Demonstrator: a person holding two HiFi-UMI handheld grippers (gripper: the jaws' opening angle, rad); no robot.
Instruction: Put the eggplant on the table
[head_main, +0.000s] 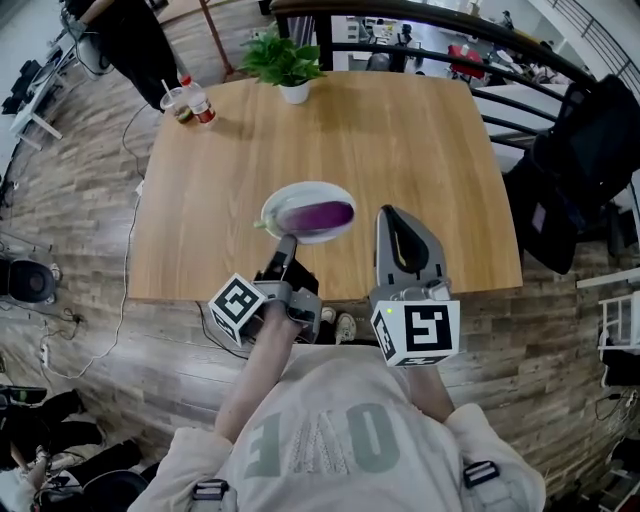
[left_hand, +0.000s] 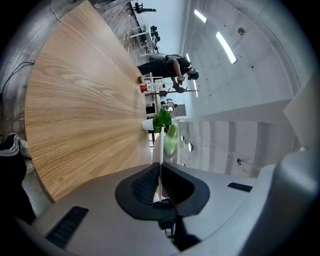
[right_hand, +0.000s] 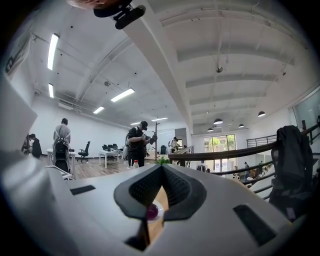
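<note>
A purple eggplant lies on a white plate above the wooden table, near its front edge. My left gripper is shut on the plate's near rim. In the left gripper view the thin white plate edge runs between the shut jaws of the left gripper, with the eggplant's green stem beyond. My right gripper hangs to the right of the plate, shut and holding nothing. In the right gripper view, the eggplant shows through the gap below the tips of the right gripper.
A potted plant stands at the table's far edge. A bottle and a cup sit at the far left corner. A dark chair with a jacket is to the right. A person stands beyond the far left corner.
</note>
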